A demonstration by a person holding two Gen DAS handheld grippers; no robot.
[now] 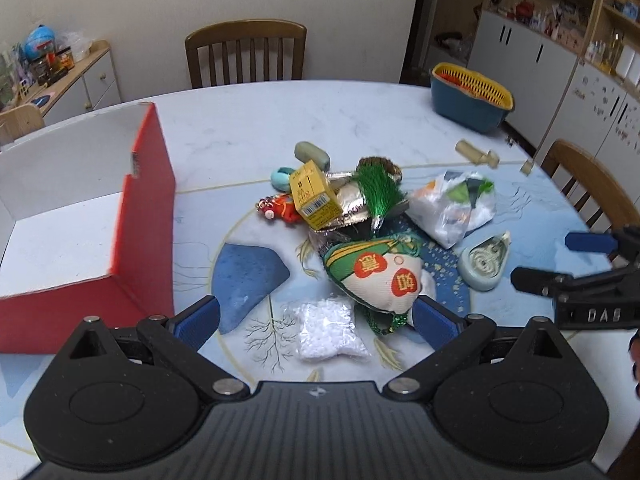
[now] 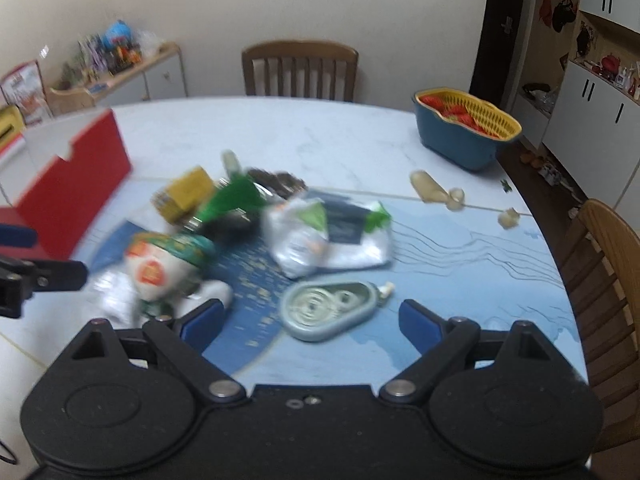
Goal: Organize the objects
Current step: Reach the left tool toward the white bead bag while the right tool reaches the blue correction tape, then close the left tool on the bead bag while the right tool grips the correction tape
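A heap of small objects lies mid-table: a yellow carton (image 1: 314, 196), a green tassel (image 1: 378, 192), a green and white stuffed pouch (image 1: 376, 274), a clear bag of white beads (image 1: 330, 330), a plastic bag (image 1: 454, 208) and a grey-blue teardrop case (image 1: 484, 262). My left gripper (image 1: 316, 318) is open just above the bead bag, near the pouch. My right gripper (image 2: 312, 318) is open around the teardrop case (image 2: 330, 310), without touching it. An open red box (image 1: 144, 216) with a white inside stands at the left. The right wrist view is blurred.
A blue basket with a yellow insert (image 1: 472, 96) stands at the far right of the table (image 1: 248, 120). A beige bottle-shaped piece (image 1: 476, 153) lies near it. Wooden chairs stand at the far side (image 1: 246, 54) and the right (image 2: 608, 280). Cabinets line the walls.
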